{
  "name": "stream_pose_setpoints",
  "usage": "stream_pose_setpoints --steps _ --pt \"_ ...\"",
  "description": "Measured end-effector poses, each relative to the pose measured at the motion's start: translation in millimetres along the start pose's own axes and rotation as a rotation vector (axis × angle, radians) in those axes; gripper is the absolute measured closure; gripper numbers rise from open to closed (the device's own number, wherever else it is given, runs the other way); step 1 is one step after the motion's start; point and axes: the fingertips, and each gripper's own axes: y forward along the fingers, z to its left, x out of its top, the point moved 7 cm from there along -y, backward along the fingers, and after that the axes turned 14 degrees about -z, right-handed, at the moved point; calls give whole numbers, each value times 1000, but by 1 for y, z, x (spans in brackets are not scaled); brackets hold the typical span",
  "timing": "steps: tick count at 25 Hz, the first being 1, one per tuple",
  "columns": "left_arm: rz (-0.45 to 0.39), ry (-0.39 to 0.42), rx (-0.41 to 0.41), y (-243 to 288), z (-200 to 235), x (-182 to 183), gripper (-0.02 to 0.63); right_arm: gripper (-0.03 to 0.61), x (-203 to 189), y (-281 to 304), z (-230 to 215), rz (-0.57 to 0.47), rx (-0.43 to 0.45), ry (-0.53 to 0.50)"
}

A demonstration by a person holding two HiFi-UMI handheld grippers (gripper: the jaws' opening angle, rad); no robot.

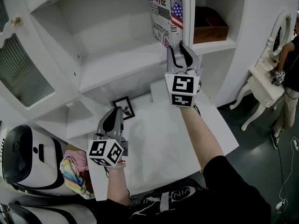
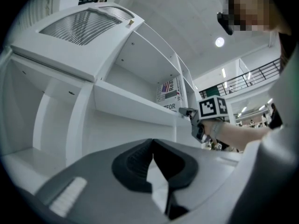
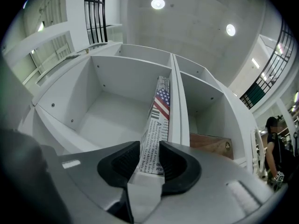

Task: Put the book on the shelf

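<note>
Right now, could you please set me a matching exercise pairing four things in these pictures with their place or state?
Things:
1 book
2 left gripper
3 wooden box
4 picture frame

Places or states:
A on the desk below the shelf
B jaws together, empty
C right of the divider
D upright, clamped by the right gripper

Pairs: 1-D; 2-B; 3-C; 4-A.

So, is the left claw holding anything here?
No, the left claw is shut on itself with nothing between its jaws; the book sits in the right claw.
</note>
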Motion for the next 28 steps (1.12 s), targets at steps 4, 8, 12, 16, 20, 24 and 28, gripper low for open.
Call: stream_pose_setpoints --steps 4,8,12,16,20,24,28 --pt "1 2 14 -6 5 -1 614 445 2 -2 1 -8 4 20" --pt "4 2 28 -7 9 -2 614 445 4 -6 -1 -13 14 56" --pt "7 12 38 -9 10 -3 614 468 6 -16 -4 -31 46 100" --pt "10 30 59 -14 16 -5 614 500 7 -28 -4 -36 89 148" --pt "24 67 76 -23 19 -9 614 542 4 -43 -4 -26 139 235" --pt "27 106 90 -39 20 -17 614 566 -1 -64 -1 -16 204 320" --pt "24 122 130 -52 26 -22 614 571 -12 -80 7 7 270 366"
